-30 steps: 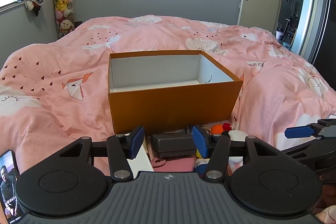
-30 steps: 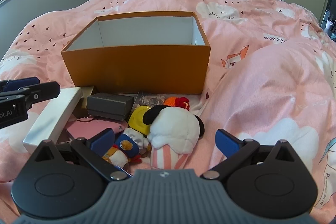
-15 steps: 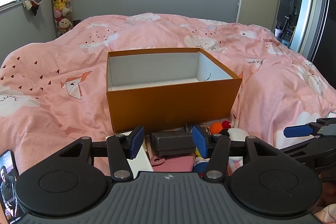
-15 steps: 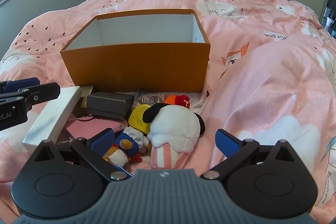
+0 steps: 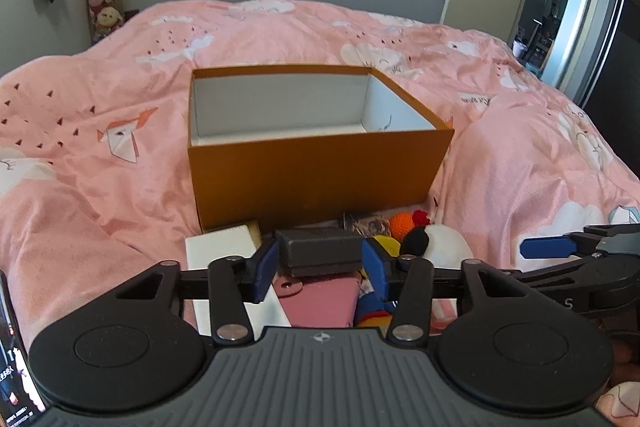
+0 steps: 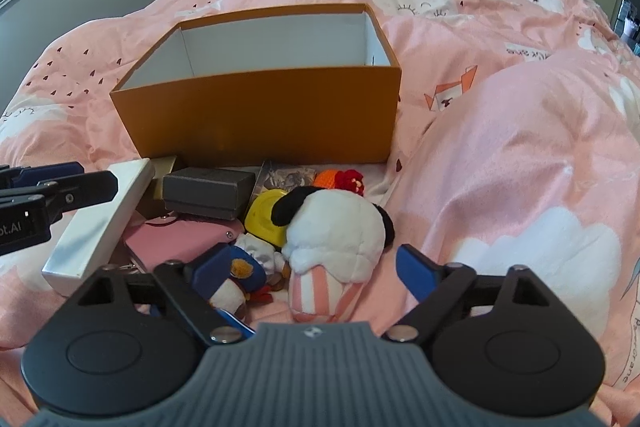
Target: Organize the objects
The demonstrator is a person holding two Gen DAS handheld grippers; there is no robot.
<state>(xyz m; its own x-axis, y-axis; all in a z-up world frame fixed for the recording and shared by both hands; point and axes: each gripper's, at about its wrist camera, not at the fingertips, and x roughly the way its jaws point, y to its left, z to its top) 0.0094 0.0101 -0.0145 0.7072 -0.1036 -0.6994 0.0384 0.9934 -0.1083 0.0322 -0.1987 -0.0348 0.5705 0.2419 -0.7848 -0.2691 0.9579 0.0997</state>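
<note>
The bed (image 5: 120,131), under a pink quilt printed with clouds and foxes, lies spread ahead of both tongs. On it, straight ahead of them, an orange box (image 5: 316,167) stands upright with no lid, and what shows of its white inside is bare. The things to sort lie in a heap on the quilt between that box and the tongs.

A long white box (image 6: 100,223) lies at the left of the heap, just under the left tongs as the right camera sees them. A white plush toy (image 6: 336,235) with black ears and a pink-striped base lies between the blue pads of the right tongs (image 6: 308,271). Those jaws have just been closing but stand wide, the right pad clear of the plush; whether the left pad touches anything I cannot tell. A pink pouch (image 6: 176,247) lies flat, left of the plush.

A dark grey box (image 5: 320,251) sits between the pads of the left tongs (image 5: 322,267), whose jaws have just been closing; the pads stand close against its two ends, though a firm grip cannot be told. A small blue-dressed doll (image 6: 236,275) lies by the right tongs' left pad. A yellow disc (image 6: 264,215) and an orange knitted piece (image 6: 332,179) lie beyond the plush.
</note>
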